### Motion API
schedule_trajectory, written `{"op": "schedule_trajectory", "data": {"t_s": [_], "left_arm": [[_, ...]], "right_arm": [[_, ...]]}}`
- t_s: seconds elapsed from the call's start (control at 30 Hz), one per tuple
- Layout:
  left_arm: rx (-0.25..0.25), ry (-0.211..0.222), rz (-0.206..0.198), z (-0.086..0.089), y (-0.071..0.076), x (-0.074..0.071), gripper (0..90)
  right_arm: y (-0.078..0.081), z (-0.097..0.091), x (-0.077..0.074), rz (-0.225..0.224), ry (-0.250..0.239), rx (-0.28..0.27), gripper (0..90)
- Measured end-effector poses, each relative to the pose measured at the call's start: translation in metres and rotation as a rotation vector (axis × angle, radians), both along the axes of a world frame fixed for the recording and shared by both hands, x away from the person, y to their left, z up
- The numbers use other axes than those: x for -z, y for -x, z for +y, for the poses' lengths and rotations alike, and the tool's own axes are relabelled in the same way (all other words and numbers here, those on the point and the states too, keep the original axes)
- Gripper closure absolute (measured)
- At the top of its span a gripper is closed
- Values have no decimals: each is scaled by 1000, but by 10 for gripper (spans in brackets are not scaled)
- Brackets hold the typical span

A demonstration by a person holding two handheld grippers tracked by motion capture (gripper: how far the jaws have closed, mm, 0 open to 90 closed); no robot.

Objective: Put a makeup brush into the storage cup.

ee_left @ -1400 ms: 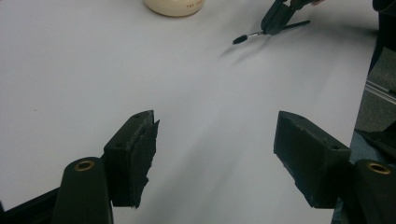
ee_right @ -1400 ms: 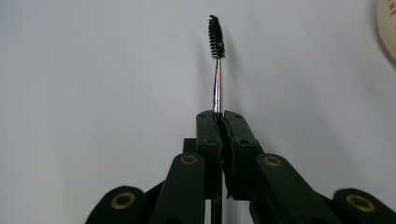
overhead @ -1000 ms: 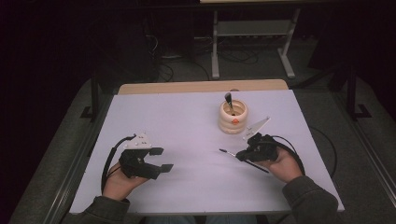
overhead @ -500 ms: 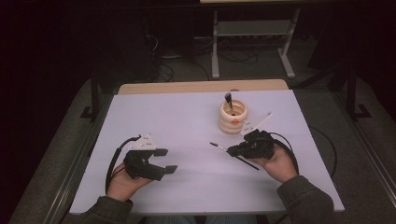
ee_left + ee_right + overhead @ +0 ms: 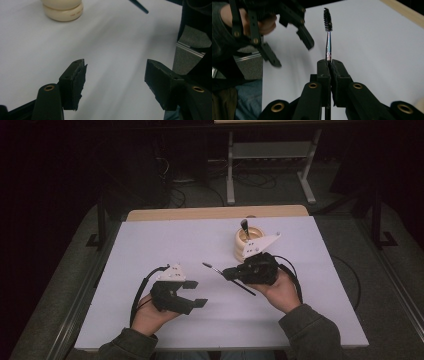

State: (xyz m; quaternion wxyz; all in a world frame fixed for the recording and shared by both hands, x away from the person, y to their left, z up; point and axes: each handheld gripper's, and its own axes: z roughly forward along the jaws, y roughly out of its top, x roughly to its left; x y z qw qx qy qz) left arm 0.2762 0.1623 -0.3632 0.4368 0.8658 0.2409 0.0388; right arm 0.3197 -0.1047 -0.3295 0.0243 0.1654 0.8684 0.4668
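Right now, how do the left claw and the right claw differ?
The left claw stands open with nothing between its jaws; the right claw is shut on a spoolie brush. In the high view the left claw is nearer the person, the right claw nearer the cream pot. Both are black and hand-held over the white table.

Dim room, bright tabletop, slight blur

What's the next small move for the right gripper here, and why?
Probably carry the brush toward the open left gripper for a handover. The right gripper is shut on the handle, bristle end pointing at the left one, whose jaws have just been closing with nothing between them.
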Motion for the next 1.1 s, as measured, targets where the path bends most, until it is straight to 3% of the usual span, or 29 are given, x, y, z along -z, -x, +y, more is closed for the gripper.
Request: {"op": "schedule_trajectory", "data": {"t_s": [0.4,0.47,0.7,0.83,1.1], "left_arm": [[2,47,3,-16,-4,-3,396],[-8,72,27,-15,-7,-2,408],[-51,116,45,-11,-12,-3,463],[-56,132,39,-10,-12,-4,499],[-101,208,36,2,-16,-4,592]], "right_arm": [[-2,24,-9,-21,-70,11,851],[-3,27,-9,-31,-77,17,851],[-3,41,-9,-38,-105,41,851],[-1,50,-9,-57,-126,46,851],[6,64,-6,-87,-170,60,851]]}}
